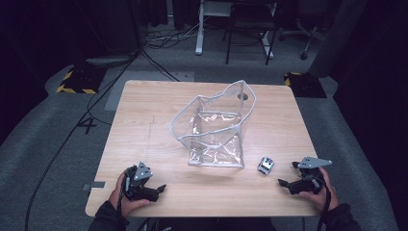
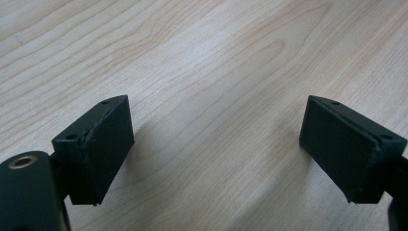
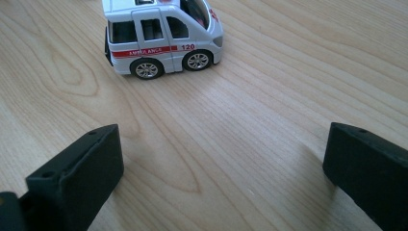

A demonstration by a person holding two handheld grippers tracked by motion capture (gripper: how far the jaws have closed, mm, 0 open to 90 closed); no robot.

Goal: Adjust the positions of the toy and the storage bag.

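Two grippers sit low at your edge of the wooden table [image 1: 144,125], one in each hand, and both have their jaws spread wide with nothing between them. Your right gripper [image 1: 288,174] rests near the right front corner, and its jaws point toward the toy ambulance [image 1: 265,165], which stands just beside it on the bare wood. In the right gripper view the ambulance [image 3: 161,36] is upright on its wheels, white with a red stripe, ahead of your jaws and a little toward the left one, clearly apart from both pads. Your left gripper [image 1: 156,188] lies near the left front corner, well apart from the ambulance, and in the left gripper view its jaws frame only plain wood grain. Between your two hands and further back, a clear plastic bag [image 1: 214,127] stands near the middle of the table, its mouth gaping open.
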